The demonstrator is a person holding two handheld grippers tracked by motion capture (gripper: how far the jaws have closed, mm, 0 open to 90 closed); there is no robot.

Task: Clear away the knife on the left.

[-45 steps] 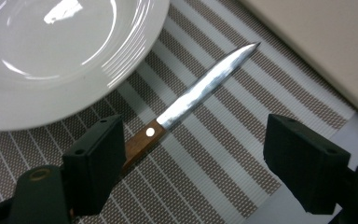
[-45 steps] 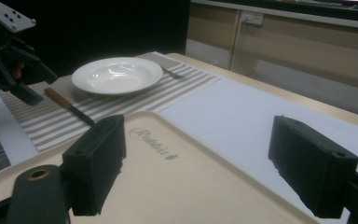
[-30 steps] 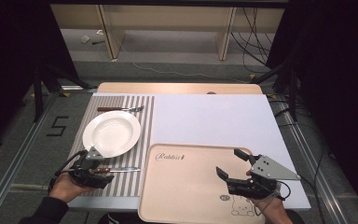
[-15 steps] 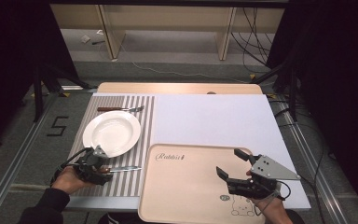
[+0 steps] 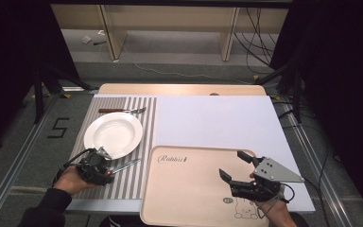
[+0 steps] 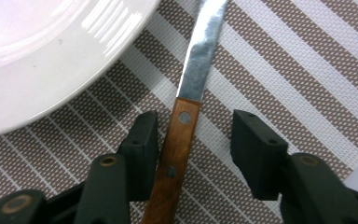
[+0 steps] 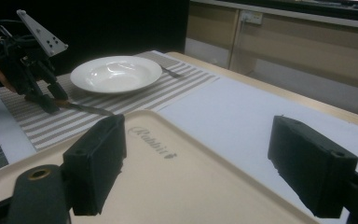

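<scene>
From above, the left gripper (image 5: pixel 105 163) sits over the knife (image 5: pixel 125 165) on the striped placemat (image 5: pixel 142 123), near the white plate (image 5: pixel 113 134); the right gripper (image 5: pixel 238 169) hovers spread over the beige tray (image 5: pixel 189 189). Along the left gripper's jaws, which have just been closing, one pad (image 6: pixel 142 144) touches the knife's wooden handle (image 6: pixel 175 156), the other stands apart. The right gripper view shows its jaws wide, empty. Nothing seems lifted yet.
</scene>
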